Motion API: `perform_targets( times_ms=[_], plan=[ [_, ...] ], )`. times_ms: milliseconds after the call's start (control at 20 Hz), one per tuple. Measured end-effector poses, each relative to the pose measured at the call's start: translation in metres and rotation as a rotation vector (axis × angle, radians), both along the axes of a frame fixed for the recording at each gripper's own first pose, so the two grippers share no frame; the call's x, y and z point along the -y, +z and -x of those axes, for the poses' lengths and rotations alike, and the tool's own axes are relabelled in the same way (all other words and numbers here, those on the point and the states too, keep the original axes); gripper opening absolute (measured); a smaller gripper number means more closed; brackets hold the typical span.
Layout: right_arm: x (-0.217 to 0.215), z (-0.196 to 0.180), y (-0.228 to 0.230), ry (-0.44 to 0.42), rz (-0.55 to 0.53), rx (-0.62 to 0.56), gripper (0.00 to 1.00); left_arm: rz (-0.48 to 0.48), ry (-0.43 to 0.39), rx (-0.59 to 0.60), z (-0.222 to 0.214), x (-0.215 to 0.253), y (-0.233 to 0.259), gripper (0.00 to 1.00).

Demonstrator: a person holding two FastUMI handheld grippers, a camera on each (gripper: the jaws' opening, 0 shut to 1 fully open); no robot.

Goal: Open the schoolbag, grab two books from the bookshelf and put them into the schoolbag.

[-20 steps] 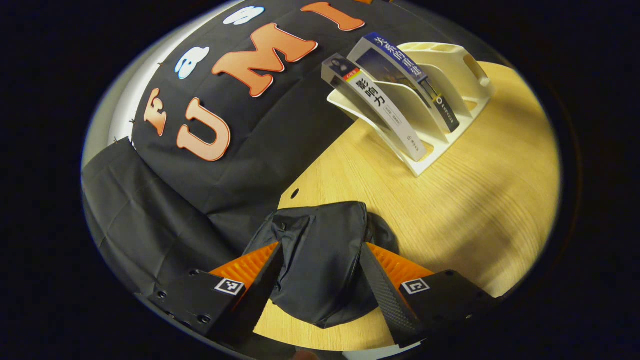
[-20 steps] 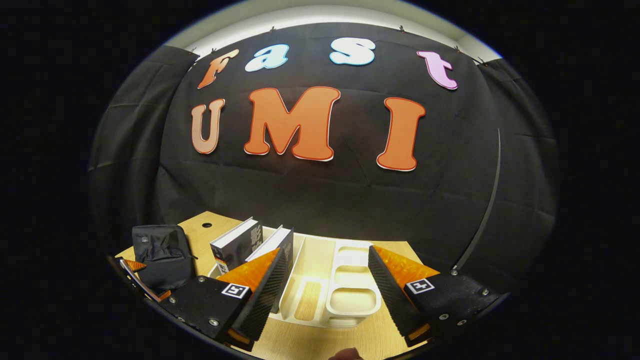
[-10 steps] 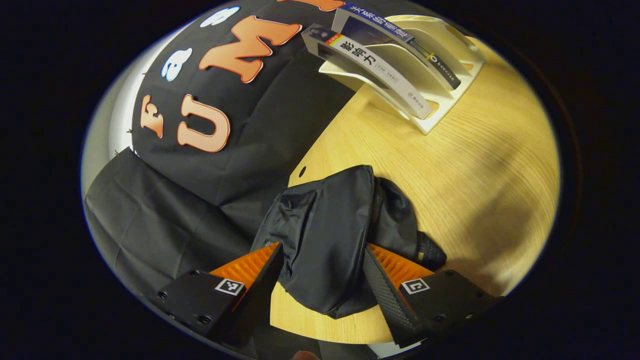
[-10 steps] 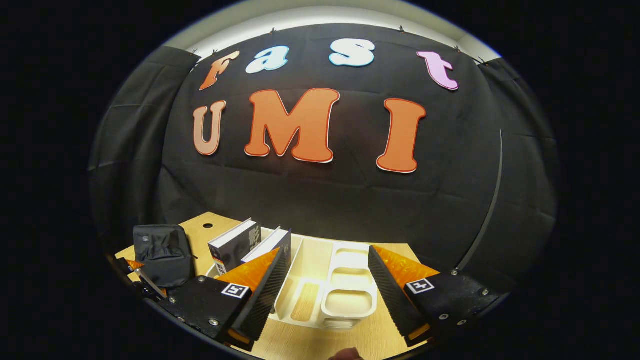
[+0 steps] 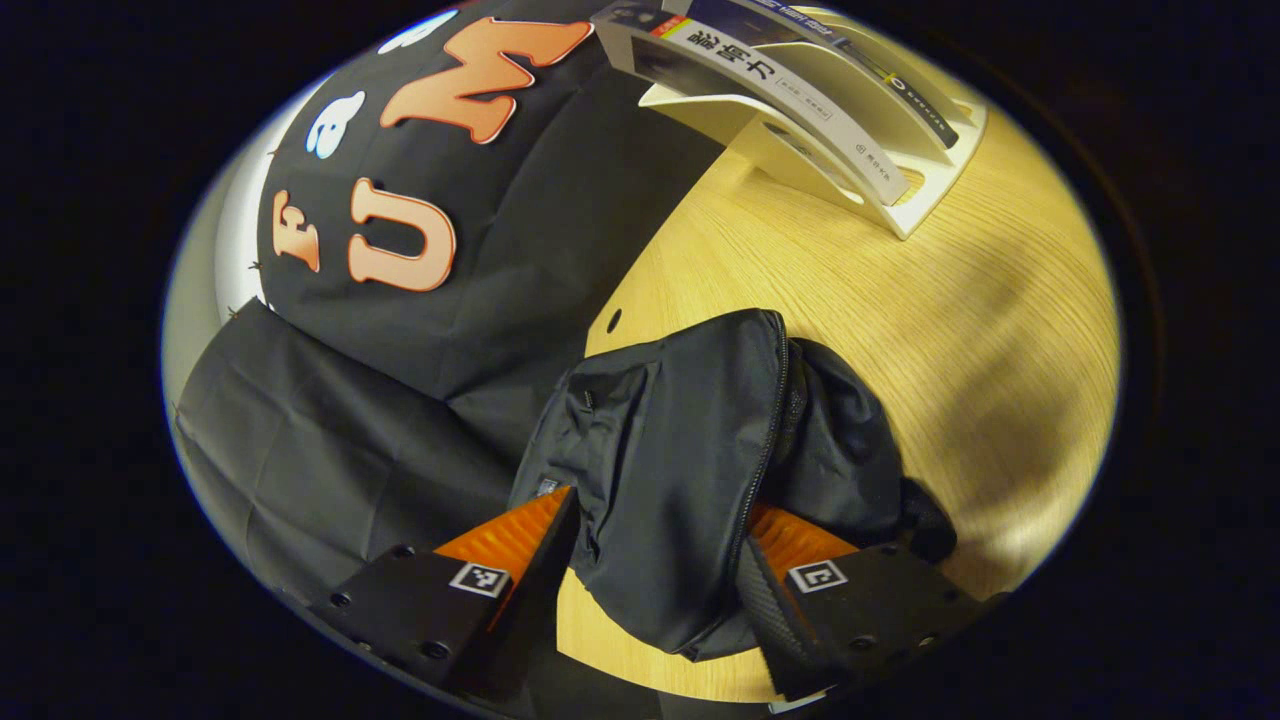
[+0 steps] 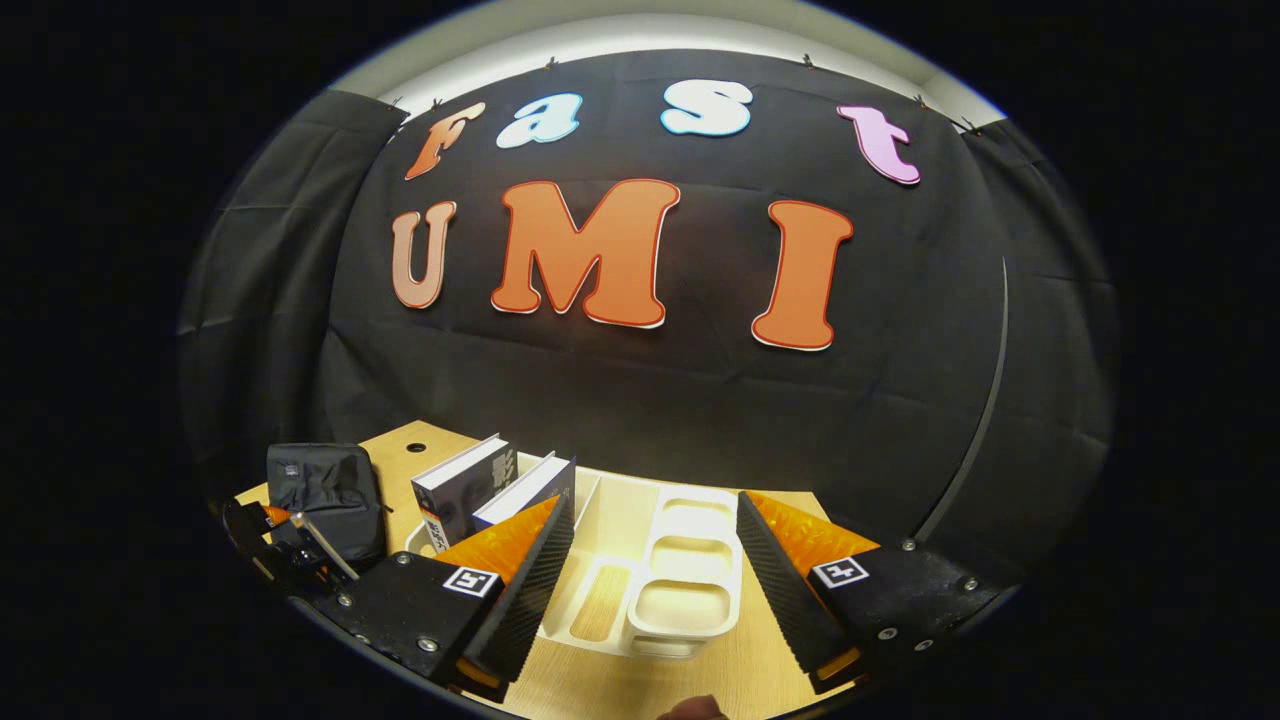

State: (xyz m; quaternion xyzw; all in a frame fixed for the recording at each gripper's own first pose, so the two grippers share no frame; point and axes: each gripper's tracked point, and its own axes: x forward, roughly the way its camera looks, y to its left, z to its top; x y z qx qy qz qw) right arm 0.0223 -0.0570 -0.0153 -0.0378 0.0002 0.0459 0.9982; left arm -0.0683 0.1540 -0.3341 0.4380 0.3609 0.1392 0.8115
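Left gripper (image 5: pixel 655 545) stands with its two fingers spread wide on either side of the black schoolbag (image 5: pixel 690 440); the bag's lower end bulges between them, but whether both pads truly press on the fabric cannot be told. In the right gripper view this same gripper (image 6: pixel 290 535) shows small at the bag's near end. The schoolbag lies on the wooden table (image 5: pixel 900 330), near its left edge, with its zipper line (image 5: pixel 765 440) running along the top and looking closed. Farther right on the table stands the white bookshelf (image 5: pixel 790 150), with two books leaning in its slots: a white-spined book (image 5: pixel 770 80) and, beside it, a darker book (image 5: pixel 880 70). Right gripper (image 6: pixel 655 565) hangs over the bookshelf (image 6: pixel 690 590) with its fingers wide apart and nothing between them; both books (image 6: pixel 465 485) (image 6: pixel 530 490) stand left of its left finger, between it and the schoolbag (image 6: pixel 325 490).
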Motion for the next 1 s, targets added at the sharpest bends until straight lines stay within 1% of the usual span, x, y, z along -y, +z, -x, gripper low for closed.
perform_targets(
  times_ms=[50,100,250,300,350,450,500,550,750,1000],
  plan=[
    [0.000,0.000,0.000,0.004,0.000,-0.001,0.98,0.013,0.003,-0.002,0.001,0.002,0.004,0.75],
    [0.001,-0.001,0.000,0.007,0.000,0.000,0.98,0.022,-0.002,-0.001,0.000,0.004,0.006,0.69],
    [-0.001,-0.002,-0.001,0.012,0.003,-0.001,0.98,0.041,-0.026,-0.022,-0.002,0.007,0.010,0.33],
    [-0.002,-0.002,-0.002,0.013,0.006,-0.004,0.98,0.054,-0.036,-0.028,-0.003,0.009,0.010,0.26],
    [-0.002,-0.002,-0.003,0.010,0.011,-0.008,0.98,0.078,-0.038,-0.044,-0.001,0.010,0.007,0.15],
    [-0.003,-0.003,-0.004,-0.001,0.020,-0.013,0.98,0.137,-0.044,-0.075,0.001,0.012,0.005,0.08],
    [-0.005,-0.004,-0.004,-0.008,0.024,-0.018,0.98,0.157,-0.047,-0.085,0.001,0.010,0.007,0.09],
    [-0.007,-0.004,-0.004,-0.016,0.027,-0.025,0.98,0.185,-0.054,-0.097,0.001,0.011,0.008,0.07],
    [-0.021,-0.009,0.000,-0.058,0.042,-0.038,0.98,0.324,-0.077,-0.168,0.002,0.008,0.014,0.06],
    [-0.053,-0.011,0.014,-0.074,0.050,-0.045,0.98,0.479,-0.133,-0.205,-0.012,0.002,0.039,0.06]
  ],
)
